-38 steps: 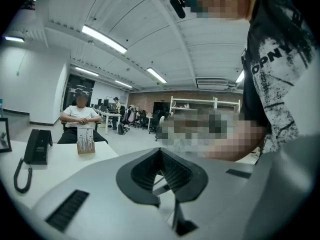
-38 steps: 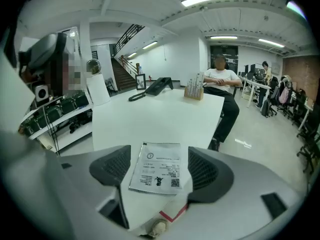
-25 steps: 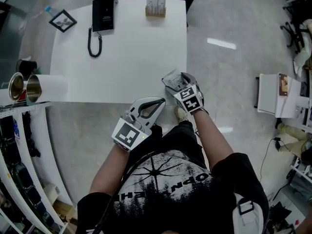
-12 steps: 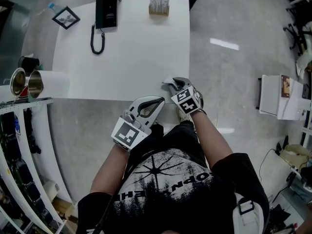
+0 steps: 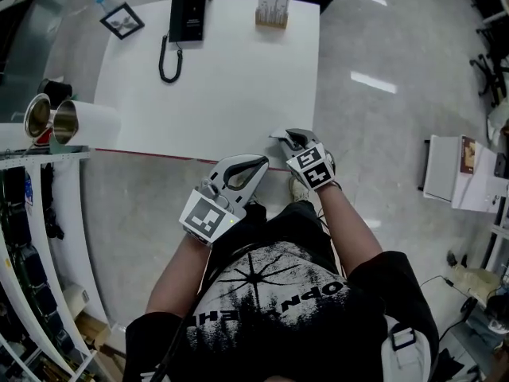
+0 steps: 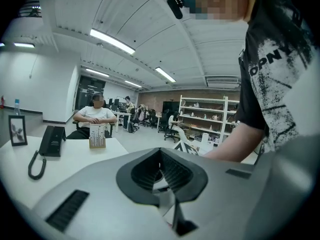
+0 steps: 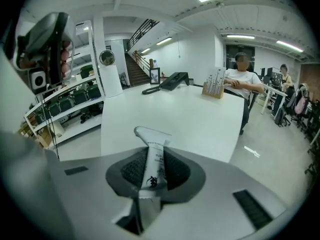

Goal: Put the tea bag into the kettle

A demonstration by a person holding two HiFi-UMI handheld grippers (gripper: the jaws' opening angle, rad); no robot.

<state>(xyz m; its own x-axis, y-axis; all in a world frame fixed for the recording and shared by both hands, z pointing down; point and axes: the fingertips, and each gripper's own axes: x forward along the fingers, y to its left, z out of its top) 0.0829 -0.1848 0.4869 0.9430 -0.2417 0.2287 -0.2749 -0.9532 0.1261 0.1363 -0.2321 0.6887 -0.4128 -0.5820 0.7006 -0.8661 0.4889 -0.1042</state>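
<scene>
A white tea bag sachet (image 7: pixel 152 136) with dark print stands pinched between the pads of my right gripper (image 7: pixel 153 170). Its jaws are closing on it. In the head view the right gripper (image 5: pixel 291 139) hovers over the near right edge of the white table (image 5: pixel 223 94), with a corner of the sachet (image 5: pixel 276 136) sticking out. My left gripper (image 5: pixel 253 165) hangs shut and empty just short of the table edge, close to the body; the left gripper view shows its jaws (image 6: pixel 162 176) together. Two shiny metal vessels (image 5: pixel 49 118) stand at the table's left end; I cannot tell which is the kettle.
On the table's far side lie a black desk phone (image 5: pixel 189 14), a small picture frame (image 5: pixel 122 21) and a wooden holder of sachets (image 5: pixel 272 10). A white cylinder (image 5: pixel 99 123) stands beside the metal vessels. Curved shelves (image 5: pixel 32 237) run along the left. A seated person (image 7: pixel 242 79) is behind the table.
The right gripper's jaws have gone from wide open to pinching the sachet at the table's near edge. The left gripper has stayed where it was.
</scene>
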